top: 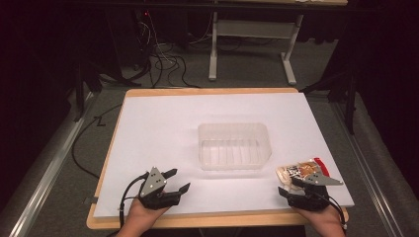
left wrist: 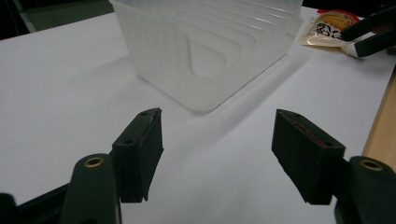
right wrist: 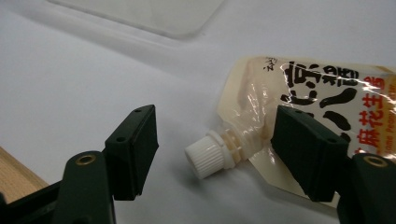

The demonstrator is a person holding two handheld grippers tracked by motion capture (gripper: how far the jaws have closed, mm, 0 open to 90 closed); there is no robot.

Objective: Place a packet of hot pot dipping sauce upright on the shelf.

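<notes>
Jaws of the right gripper (right wrist: 215, 156) are held wide astride the white cap of a spouted pouch (right wrist: 308, 107), untouched, lying flat beside a clear tub (top: 234, 145). Left gripper (left wrist: 217, 149) is spread wide, empty.

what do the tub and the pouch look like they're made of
Tub: likely frosted plastic; translucent, with ribs showing through its walls. Pouch: probably glossy plastic film; it wrinkles and glints under the light. Its cap looks like ridged white hard plastic.
</notes>
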